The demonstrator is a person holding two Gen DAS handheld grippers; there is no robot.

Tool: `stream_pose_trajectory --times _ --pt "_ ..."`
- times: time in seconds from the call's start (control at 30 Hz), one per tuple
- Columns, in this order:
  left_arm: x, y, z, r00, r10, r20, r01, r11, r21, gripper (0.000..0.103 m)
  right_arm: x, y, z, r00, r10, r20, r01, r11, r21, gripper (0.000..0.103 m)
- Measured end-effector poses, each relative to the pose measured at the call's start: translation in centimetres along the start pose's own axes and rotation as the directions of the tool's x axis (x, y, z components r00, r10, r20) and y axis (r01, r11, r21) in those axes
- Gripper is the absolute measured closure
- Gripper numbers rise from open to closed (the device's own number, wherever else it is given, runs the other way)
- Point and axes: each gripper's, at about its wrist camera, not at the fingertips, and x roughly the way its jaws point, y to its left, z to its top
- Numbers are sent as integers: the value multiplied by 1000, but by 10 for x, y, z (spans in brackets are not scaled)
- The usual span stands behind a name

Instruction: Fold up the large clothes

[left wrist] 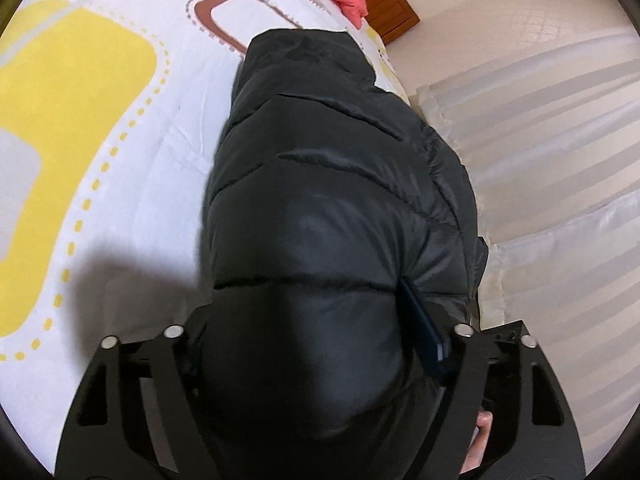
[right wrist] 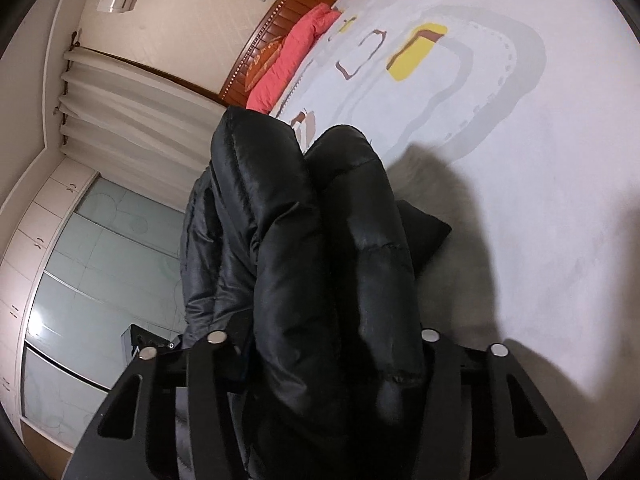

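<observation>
Left wrist view: black puffer jacket point(left wrist: 320, 208), glossy and quilted in fat bands, lies on the bed point(left wrist: 120, 128), running from 6 o'clock up toward 12. The left gripper point(left wrist: 320, 360) straddles its near end, jaws fairly wide, padding bulging between them. Curtain point(left wrist: 540, 140) hangs at 3 o'clock.

Right wrist view: the jacket bunches into two thick rolls, seams showing. The right gripper point(right wrist: 320, 344) pinches that bulk, jaws narrower. Pink pillow point(right wrist: 292, 56) sits at 11 o'clock.
</observation>
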Motion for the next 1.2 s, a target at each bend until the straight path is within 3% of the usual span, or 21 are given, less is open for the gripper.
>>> stream_pose_trajectory --times 0.33,0.63,0.83,0.97,1.2 --pt "-44 -9 17 997 31 65 -36 997 69 34 6 42 -15 997 60 45 -59 998 -13 62" --pt "-94 21 70 986 110 126 -118 991 58 34 72 87 -13 990 140 -15 -140 990 5 62" --pt "-77 71 89 984 163 78 -162 986 -27 33 123 83 -23 993 75 -86 -72 997 33 62" --pt "-67 79 88 984 157 82 -155 988 -23 29 125 81 -27 993 74 -92 -71 997 36 62" --pt "-79 89 82 987 134 85 -129 990 -56 18 126 90 -23 993 5 -117 -7 1000 -17 34"
